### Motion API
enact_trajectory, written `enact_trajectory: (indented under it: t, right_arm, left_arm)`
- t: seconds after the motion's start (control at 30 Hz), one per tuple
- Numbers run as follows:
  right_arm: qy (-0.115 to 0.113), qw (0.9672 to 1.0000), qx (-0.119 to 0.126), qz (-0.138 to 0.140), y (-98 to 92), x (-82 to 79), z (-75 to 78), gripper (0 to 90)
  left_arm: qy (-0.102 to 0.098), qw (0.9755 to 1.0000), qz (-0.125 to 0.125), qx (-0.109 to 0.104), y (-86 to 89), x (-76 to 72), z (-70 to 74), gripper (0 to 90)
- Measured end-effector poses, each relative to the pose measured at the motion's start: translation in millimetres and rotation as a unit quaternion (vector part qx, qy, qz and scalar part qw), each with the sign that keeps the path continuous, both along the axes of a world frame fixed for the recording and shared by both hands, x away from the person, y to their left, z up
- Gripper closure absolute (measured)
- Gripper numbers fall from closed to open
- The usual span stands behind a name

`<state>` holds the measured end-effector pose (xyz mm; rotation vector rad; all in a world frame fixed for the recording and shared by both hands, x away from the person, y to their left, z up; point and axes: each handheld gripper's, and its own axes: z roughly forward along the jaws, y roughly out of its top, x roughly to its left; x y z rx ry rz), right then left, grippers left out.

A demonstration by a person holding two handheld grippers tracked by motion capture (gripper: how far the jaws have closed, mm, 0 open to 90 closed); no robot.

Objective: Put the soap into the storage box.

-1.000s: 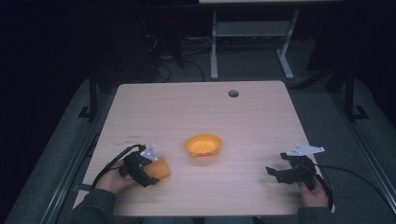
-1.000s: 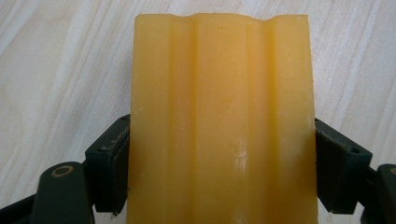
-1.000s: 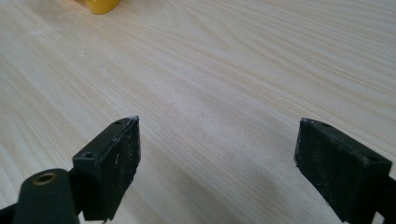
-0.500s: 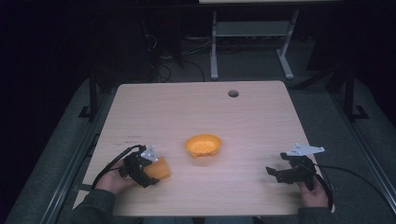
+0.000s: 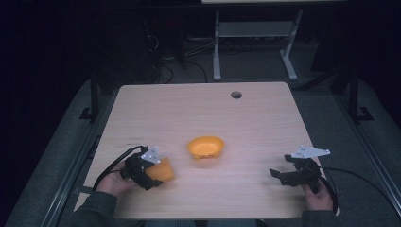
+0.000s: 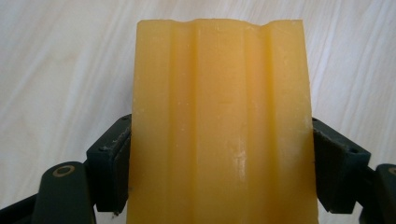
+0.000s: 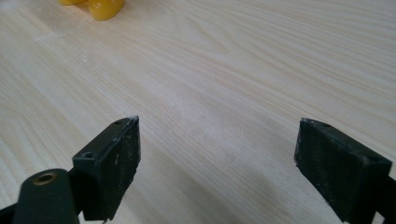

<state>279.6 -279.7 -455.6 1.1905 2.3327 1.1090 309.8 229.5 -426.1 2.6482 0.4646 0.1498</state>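
An orange-yellow ridged block (image 6: 219, 121) sits between the two black jaws of my left gripper (image 6: 219, 172), which is shut on its sides. In the high view that block (image 5: 164, 170) lies low over the table's near left, with the left gripper (image 5: 151, 172) behind it. An orange bowl (image 5: 205, 147) with small holes rests at the table's middle. My right gripper (image 5: 279, 177) is at the near right, open, its jaws (image 7: 217, 158) wide apart over bare wood. The bowl's edge (image 7: 105, 8) shows at the top left of the right gripper view.
The light wooden table (image 5: 198, 113) has a round cable hole (image 5: 236, 95) near its far edge. Beyond it, on the dark floor, stand a metal table frame (image 5: 255, 33) and loose cables (image 5: 165, 56). Cables trail from both grippers.
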Motion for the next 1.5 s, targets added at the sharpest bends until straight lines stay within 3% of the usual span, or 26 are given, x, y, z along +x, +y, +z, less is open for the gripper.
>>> enact_trajectory:
  t: [0.27,0.57,1.07,1.5]
  right_arm:
    - [-0.003,0.9999,0.009,-0.005,-3.6,-2.4,1.7,14.0]
    - [-0.003,0.9999,0.012,-0.004,-2.4,-2.8,1.9,13.9]
    - [-0.004,0.9998,0.018,-0.004,-3.7,-3.1,2.1,13.9]
    - [-0.007,0.9997,0.019,-0.010,-3.9,-2.6,2.2,14.0]
  left_arm:
    - [-0.010,0.9999,-0.013,-0.002,-10.3,4.5,13.1,20.8]
    - [-0.013,0.9998,-0.011,-0.010,-13.3,9.2,22.9,20.8]
    - [-0.012,0.9996,-0.024,-0.006,-26.4,24.0,42.4,20.8]
    - [-0.025,0.9989,-0.039,-0.007,-42.5,36.2,56.5,20.8]
